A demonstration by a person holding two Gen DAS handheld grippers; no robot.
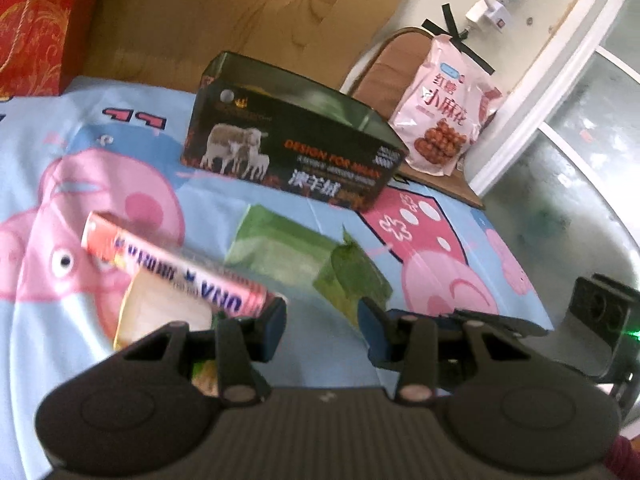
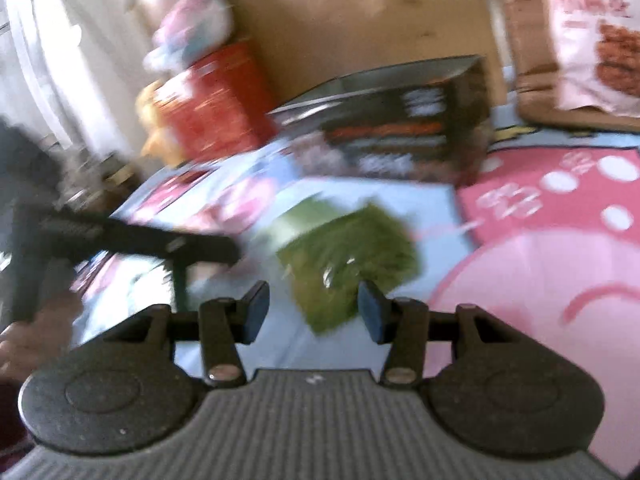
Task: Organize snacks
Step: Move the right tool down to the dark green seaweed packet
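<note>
An open black box (image 1: 296, 148) with sheep printed on it stands on the cartoon-pig cloth (image 1: 80, 152); it also shows blurred in the right wrist view (image 2: 400, 128). A green packet (image 1: 304, 256) lies in front of it. A pink-and-red snack box (image 1: 172, 268) lies over a pale yellow packet (image 1: 168, 316), by the left fingertip. My left gripper (image 1: 322, 320) is open and empty, just short of the green packet. My right gripper (image 2: 314, 306) is open and empty, its fingers either side of the near corner of the green packet (image 2: 348, 248).
A pink snack bag (image 1: 444, 112) leans at the back right on a brown board (image 2: 528, 48). A red tin (image 2: 216, 100) with a pink bundle on top stands at the left. The left gripper's dark handle (image 2: 132, 236) crosses the right view.
</note>
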